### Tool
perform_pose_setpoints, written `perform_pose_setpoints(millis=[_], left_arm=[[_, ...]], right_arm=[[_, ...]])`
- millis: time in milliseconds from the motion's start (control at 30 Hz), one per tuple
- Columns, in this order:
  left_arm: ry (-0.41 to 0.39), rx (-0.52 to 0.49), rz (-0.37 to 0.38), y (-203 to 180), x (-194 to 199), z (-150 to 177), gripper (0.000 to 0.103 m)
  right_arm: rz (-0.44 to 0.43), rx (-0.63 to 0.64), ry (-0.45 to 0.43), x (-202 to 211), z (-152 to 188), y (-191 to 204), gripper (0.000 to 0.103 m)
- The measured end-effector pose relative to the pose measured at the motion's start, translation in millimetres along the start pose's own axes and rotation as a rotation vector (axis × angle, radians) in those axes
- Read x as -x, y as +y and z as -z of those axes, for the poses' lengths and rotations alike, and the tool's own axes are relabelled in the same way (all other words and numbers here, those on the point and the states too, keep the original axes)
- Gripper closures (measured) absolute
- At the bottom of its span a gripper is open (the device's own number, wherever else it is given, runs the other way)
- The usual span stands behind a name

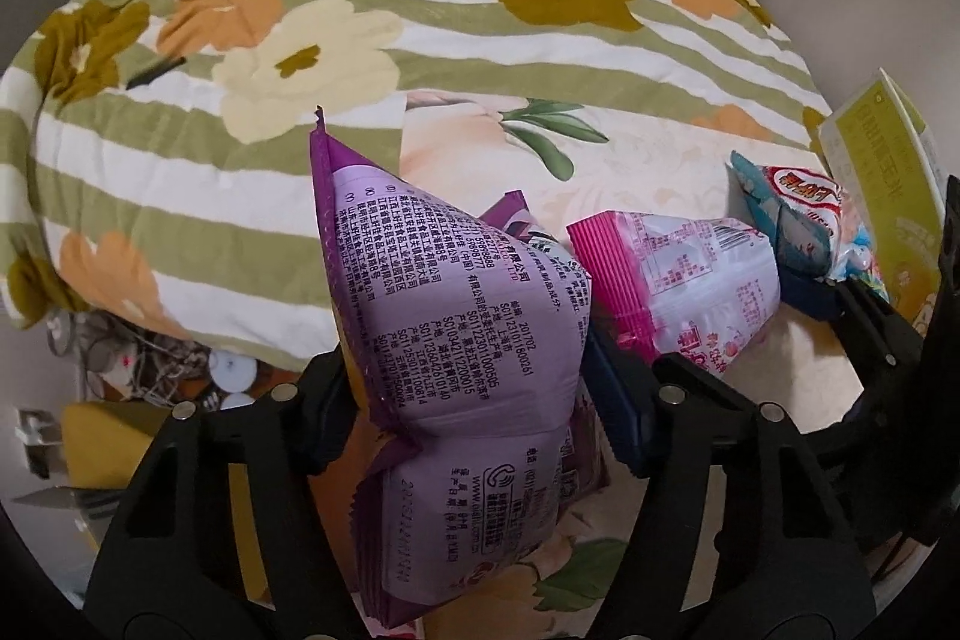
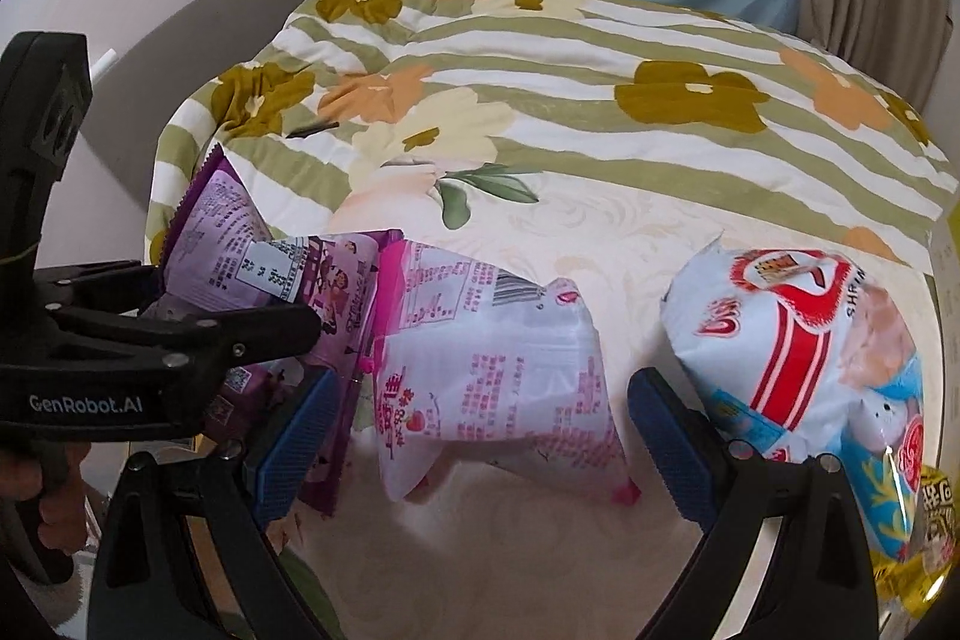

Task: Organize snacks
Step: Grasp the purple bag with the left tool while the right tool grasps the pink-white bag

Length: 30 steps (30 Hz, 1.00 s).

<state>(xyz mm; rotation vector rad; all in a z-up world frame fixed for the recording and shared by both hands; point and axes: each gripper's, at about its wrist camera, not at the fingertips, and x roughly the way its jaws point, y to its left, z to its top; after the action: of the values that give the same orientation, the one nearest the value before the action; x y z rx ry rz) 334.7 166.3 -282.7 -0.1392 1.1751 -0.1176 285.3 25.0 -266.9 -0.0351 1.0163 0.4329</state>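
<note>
- The left tool (image 1: 474, 400) is clamped on a purple snack packet (image 1: 456, 316), its two dark fingers pressing the packet's sides; the packet stands tilted, printed back toward the camera, one crimped end pointing up.
- In the right wrist view the same left tool (image 2: 300, 328) comes in from the left edge, with the purple snack packet (image 2: 234, 250) held just beside a pink and white snack packet (image 2: 492, 358).
- More purple packets (image 1: 468, 538) lie below the held one, near the bottom of the left wrist view, on the bed.
- The right tool (image 2: 480, 436) is spread wide, its blue-padded fingers (image 2: 294, 436) on either side of the pink and white snack packet, which lies between them on the cream bed sheet (image 2: 600, 232); I cannot tell whether either pad touches it.
- A blue and white shrimp-chip bag (image 2: 804, 352) lies just right of the right finger, on the same sheet.
- In the left wrist view the pink and white snack packet (image 1: 690, 280) sits right of the purple one, with the shrimp-chip bag (image 1: 804, 214) further right and a yellow-green box (image 1: 882, 172) at the frame's edge.
- A green-striped floral quilt (image 1: 420, 10) is bunched behind the snacks on the bed.
- A yellow packet (image 2: 924, 532) shows at the lower right corner of the right wrist view.
</note>
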Motion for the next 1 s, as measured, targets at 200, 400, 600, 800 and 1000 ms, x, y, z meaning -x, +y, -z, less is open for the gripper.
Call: perform_pose_setpoints(millis=[200,400,600,800,1000], left_arm=[[-0.006,0.015,-0.002,4.3,6.5,2.3,0.045],[-0.007,0.001,-0.027,2.6,13.0,9.5,0.046],[-0.013,0.004,-0.031,4.4,20.1,19.0,0.046],[-0.019,0.011,-0.026,5.7,23.7,26.5,0.046],[-0.034,0.003,-0.017,2.1,34.6,33.1,0.046]], right_arm=[[0.005,0.02,0.013,-7.6,-2.8,1.9,0.007],[0.01,0.029,0.024,-15.8,-5.1,3.4,0.01],[0.025,0.053,0.048,-23.5,-2.1,8.1,0.027],[0.051,0.082,0.066,-23.3,2.8,12.7,0.046],[0.052,0.072,0.062,-12.5,8.1,16.2,0.055]])
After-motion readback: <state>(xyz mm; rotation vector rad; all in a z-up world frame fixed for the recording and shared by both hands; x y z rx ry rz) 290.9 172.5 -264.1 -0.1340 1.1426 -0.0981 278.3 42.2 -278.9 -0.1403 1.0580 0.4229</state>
